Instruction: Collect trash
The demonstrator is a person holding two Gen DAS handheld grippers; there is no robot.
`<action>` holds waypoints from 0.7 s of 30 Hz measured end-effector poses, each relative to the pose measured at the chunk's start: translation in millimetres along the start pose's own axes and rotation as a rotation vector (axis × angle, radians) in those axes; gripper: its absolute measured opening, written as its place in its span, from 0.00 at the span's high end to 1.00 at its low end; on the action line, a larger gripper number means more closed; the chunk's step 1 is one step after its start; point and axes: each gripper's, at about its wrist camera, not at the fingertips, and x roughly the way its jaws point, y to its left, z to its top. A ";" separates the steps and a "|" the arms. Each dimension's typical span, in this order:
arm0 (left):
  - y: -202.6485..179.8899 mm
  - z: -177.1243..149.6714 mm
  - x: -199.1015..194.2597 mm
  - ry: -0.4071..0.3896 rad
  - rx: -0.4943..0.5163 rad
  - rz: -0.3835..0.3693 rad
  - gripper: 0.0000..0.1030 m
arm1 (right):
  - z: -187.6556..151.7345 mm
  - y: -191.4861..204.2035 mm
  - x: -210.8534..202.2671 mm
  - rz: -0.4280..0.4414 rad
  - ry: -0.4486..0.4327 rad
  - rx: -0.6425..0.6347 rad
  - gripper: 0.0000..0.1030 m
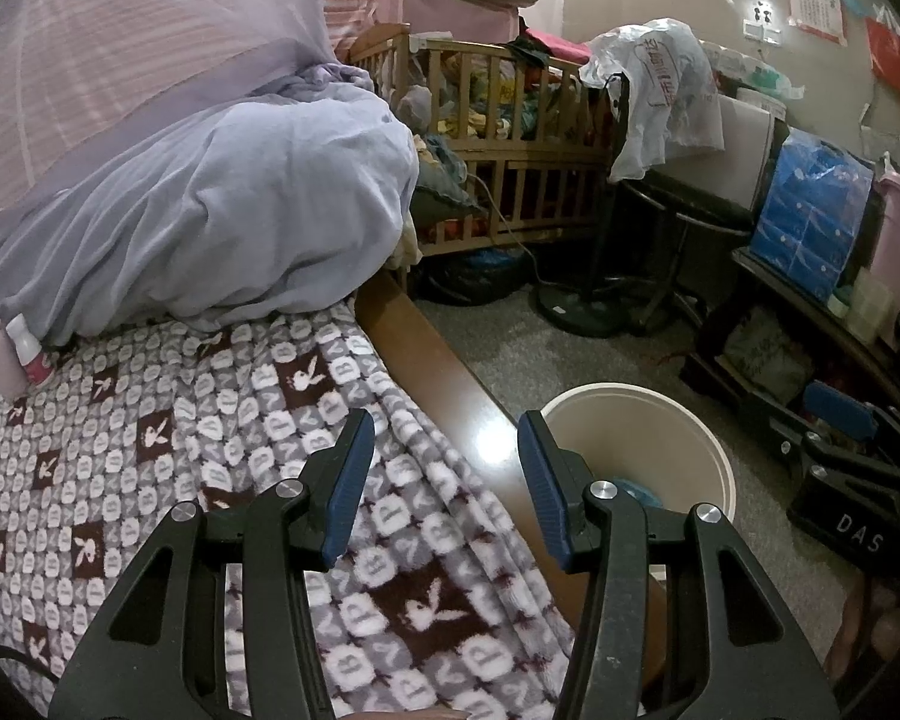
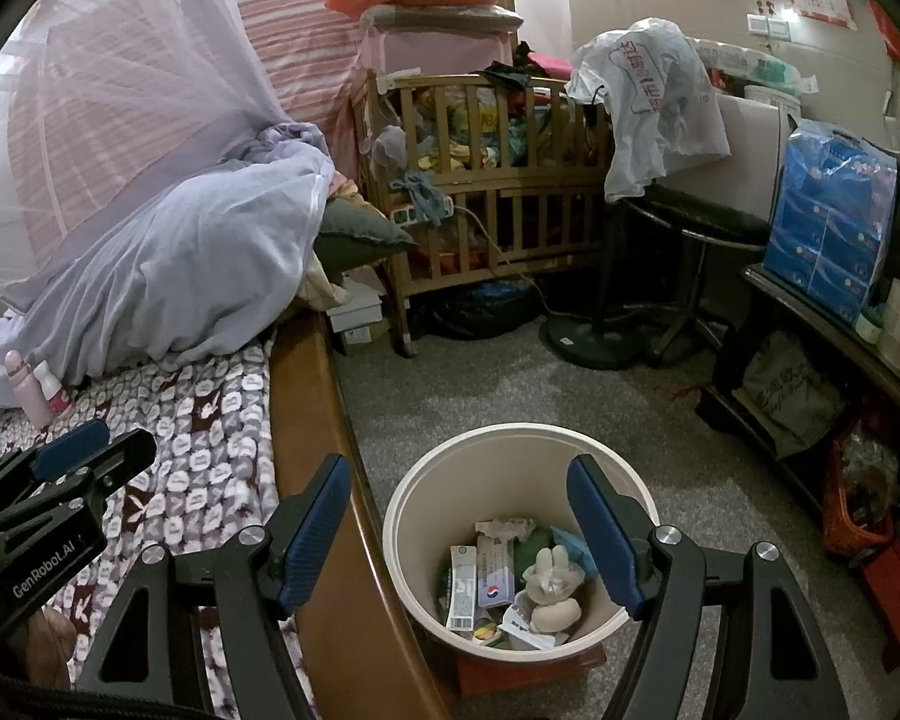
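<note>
We are holding two grippers, and both are gaping wide with nothing between their blue pads. Our left gripper [image 1: 444, 480] is hanging over the edge of the bed, above the patterned blanket [image 1: 150, 450] and the wooden bed rail [image 1: 444, 372]. Our right gripper [image 2: 459, 531] is hovering right above the one trash bin [image 2: 414, 498], which is standing on the floor just beside the bed rail.

Inside the bin we are seeing the collected trash [image 2: 510, 582]: several flat printed packets, one crumpled white paper and one pale rabbit-shaped toy; we cannot count the packets exactly because they overlap.

Farther along the bed, two small bottles [image 2: 36, 387] are standing side by side on the blanket, one pale pink and one white with a pink label, touching the heap of lilac bedding [image 2: 180, 276].

Beyond that, one wooden crib [image 2: 486, 180] is sitting against the wall, stuffed with clothes. To its right, one white plastic bag [image 2: 654, 96] is draped over a black stool [image 2: 696, 228], and one blue pack [image 2: 828, 228] is resting on the dark shelf [image 2: 810, 324].
</note>
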 end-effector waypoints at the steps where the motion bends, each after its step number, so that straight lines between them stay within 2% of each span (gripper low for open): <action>1: 0.0 0.1 0.0 0.001 0.001 -0.001 0.53 | 0.8 0.3 0.4 -0.001 -0.001 0.000 0.30; 21: 4.7 -1.8 7.2 0.037 -0.002 -0.041 0.53 | -4.5 -1.7 6.4 -0.004 0.023 0.001 0.30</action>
